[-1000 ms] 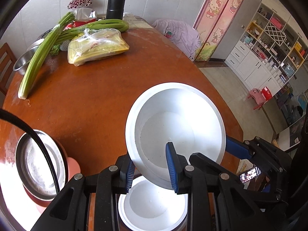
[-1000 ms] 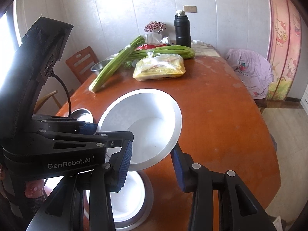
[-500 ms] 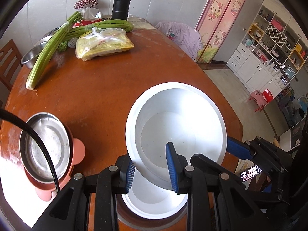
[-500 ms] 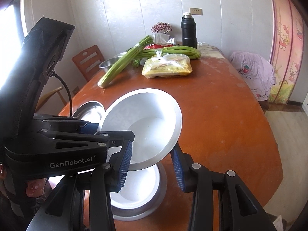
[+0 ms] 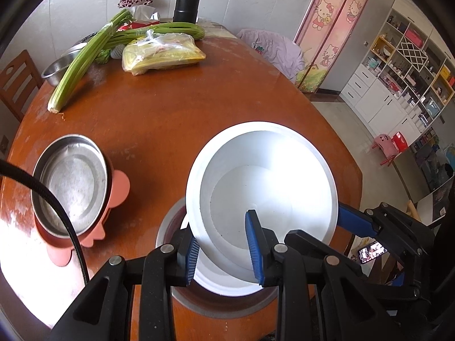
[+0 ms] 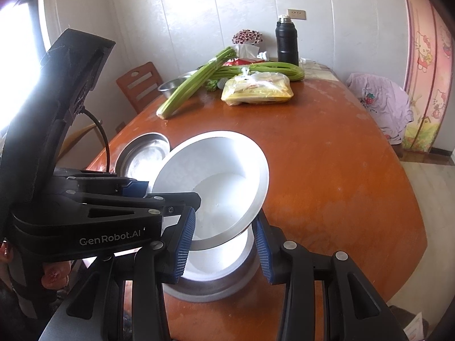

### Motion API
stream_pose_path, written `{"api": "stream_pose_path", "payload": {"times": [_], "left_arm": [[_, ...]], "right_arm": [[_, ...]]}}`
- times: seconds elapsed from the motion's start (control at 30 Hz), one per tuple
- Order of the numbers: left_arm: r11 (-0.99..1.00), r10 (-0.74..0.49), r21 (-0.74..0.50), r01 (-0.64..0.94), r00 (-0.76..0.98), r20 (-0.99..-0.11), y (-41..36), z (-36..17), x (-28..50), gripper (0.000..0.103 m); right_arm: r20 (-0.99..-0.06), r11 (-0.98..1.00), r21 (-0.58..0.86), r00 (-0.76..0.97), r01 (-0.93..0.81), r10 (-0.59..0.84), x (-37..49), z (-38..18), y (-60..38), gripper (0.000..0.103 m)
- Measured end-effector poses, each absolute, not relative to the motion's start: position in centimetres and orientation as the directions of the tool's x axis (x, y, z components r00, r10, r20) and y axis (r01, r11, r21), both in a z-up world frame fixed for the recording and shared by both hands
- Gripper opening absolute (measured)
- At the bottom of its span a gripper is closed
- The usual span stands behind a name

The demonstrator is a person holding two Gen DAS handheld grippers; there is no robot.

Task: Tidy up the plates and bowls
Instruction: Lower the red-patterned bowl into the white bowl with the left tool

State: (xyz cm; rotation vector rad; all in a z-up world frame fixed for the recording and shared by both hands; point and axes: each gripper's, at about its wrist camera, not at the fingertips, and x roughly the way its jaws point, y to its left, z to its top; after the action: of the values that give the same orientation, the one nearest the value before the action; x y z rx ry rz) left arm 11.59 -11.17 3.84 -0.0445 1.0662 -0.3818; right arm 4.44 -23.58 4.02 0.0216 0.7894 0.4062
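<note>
Left wrist view: left hand-held gripper [image 5: 223, 248] pinches the tilted round white bowl's [image 5: 264, 187] rim; right hand-held gripper [image 6: 224, 240] gapes wide, holding nothing.

The black left gripper with blue-padded fingers [image 5: 223, 251] reaches forward at the near edge of the scene, its jaws closed on the near rim of a tilted white round bowl [image 5: 264, 190]: one blue pad [image 5: 191, 255] sits outside the rim, the other inside. In the right wrist view its body lies at the left, angled inward. The black right gripper with blue-padded fingers [image 6: 224, 244] sits just beside it on the right, its jaws spread wide either side of the bowl's low edge, the pads apparently not touching it.
</note>
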Motion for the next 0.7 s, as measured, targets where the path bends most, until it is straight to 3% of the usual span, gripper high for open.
{"api": "stream_pose_path", "payload": {"times": [0.7], "left_arm": [[0.945, -0.296, -0.19, 0.267, 0.445, -0.845, -10.5, 2.7, 8.8, 0.03]], "right_arm": [[-0.69, 0.914, 0.165, 0.619, -0.371, 0.375, 2.3, 2.3, -22.6, 0.044]]}}
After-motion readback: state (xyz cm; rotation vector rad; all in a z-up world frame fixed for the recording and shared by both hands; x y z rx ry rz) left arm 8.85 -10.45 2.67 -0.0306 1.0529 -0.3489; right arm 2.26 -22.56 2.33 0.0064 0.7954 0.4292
